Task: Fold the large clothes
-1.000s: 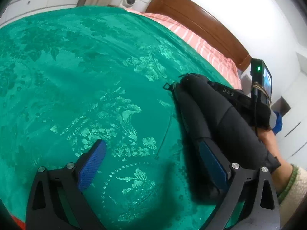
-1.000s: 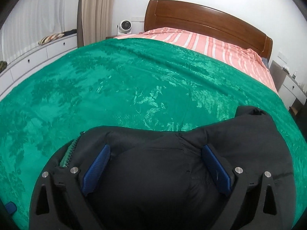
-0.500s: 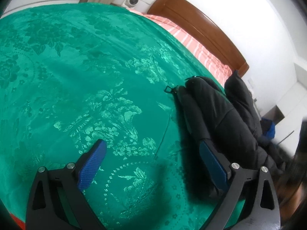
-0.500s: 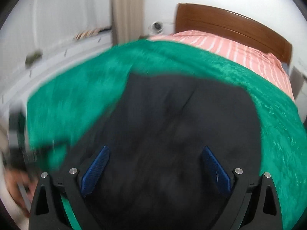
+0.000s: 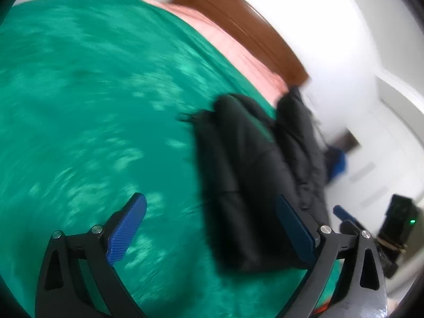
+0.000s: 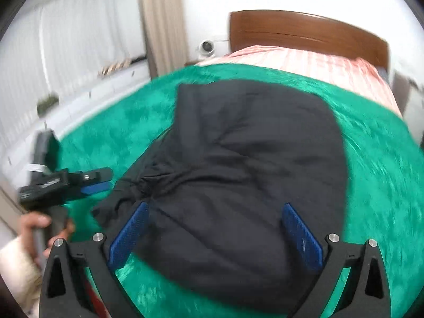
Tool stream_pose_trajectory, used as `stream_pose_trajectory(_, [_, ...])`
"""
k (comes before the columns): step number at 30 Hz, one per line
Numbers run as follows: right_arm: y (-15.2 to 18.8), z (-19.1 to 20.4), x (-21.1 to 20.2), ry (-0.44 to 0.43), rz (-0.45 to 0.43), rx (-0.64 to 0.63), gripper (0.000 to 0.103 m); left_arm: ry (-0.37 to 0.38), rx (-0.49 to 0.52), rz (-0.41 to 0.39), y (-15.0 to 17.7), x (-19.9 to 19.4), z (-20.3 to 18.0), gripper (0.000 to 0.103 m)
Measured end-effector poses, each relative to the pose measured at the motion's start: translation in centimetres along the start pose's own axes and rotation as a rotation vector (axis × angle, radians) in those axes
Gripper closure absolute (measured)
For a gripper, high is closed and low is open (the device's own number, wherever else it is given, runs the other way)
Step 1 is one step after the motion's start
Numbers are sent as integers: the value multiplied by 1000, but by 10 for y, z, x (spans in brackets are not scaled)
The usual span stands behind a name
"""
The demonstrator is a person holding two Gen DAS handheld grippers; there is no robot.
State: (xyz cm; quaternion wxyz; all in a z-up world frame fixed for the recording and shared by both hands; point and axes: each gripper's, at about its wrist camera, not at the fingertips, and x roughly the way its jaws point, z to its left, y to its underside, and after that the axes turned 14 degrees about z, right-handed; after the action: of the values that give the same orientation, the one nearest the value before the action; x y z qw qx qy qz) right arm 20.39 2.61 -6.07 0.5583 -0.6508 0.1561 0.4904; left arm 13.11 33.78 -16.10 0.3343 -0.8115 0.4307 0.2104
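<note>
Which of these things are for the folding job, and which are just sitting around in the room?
For the job:
- black jacket, lying on the green bedspread
- left gripper, fingers apart
- right gripper, fingers apart

Just lying about:
- wooden headboard
- pink striped sheet
- small white round gadget beside the bed
- beige curtain

Our left gripper (image 5: pixel 212 228) hangs with jaws wide apart above the green bedspread (image 5: pixel 92 106), its right finger beside the bunched black jacket (image 5: pixel 243 185); everything blurs.
</note>
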Motion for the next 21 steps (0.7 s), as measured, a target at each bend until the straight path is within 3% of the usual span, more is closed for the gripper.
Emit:
stream_pose_trajectory(2, [10,-35,-16,-26,-13,80,2,57,27,95,-20,13,0,4])
stream_pose_trajectory(6, [20,-103,-8,-120,60,207,2,166,36,230,-56,46,-2,3])
stream_pose_trajectory(8, [23,-132,5,-257,88,284,2,203,49,272,-71,63,-9,3])
stream_pose_trajectory(11, [19,-150,25,-447,111,316,2,164,93,330,-83,90,-18,1])
stream_pose_trajectory(14, [11,-156,62,-478,197,292,2,86,101,391,-89,118,-16,0])
stream_pose_trajectory(16, [9,-162,91,-550,255,309,0,77,127,403,-93,125,-19,0])
stream_pose_trajectory(19, [6,-174,132,-766,311,382,0,82,149,452,-102,136,-22,0])
stream_pose_trajectory(21, [-1,-176,146,-857,301,385,0,115,128,466,-110,141,-18,0])
